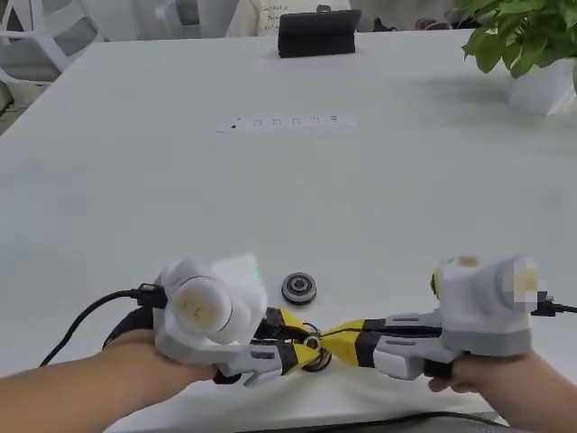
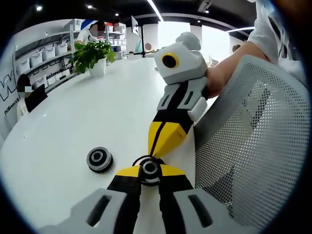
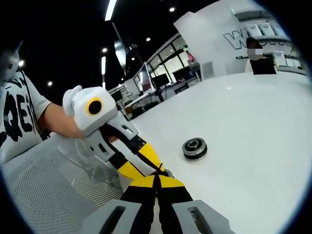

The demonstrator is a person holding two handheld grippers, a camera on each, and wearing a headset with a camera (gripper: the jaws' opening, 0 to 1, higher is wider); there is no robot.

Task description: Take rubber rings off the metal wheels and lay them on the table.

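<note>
While left tongs point(image 2: 149, 165) clamp a wheel point(image 2: 150, 171), right tongs point(image 3: 159, 176) pinch its ring point(image 2: 140, 161) near a "QE" shirt point(image 3: 14, 117).

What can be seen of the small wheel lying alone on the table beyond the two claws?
The free wheel is small and round: a silvery metal hub of concentric rings around a centre hole, and a dark outer band, apparently its rubber ring, still on. It lies flat on the white table, just beyond where the left claw and right claw meet at a second wheel. Neither claw touches it; only the table does.
</note>
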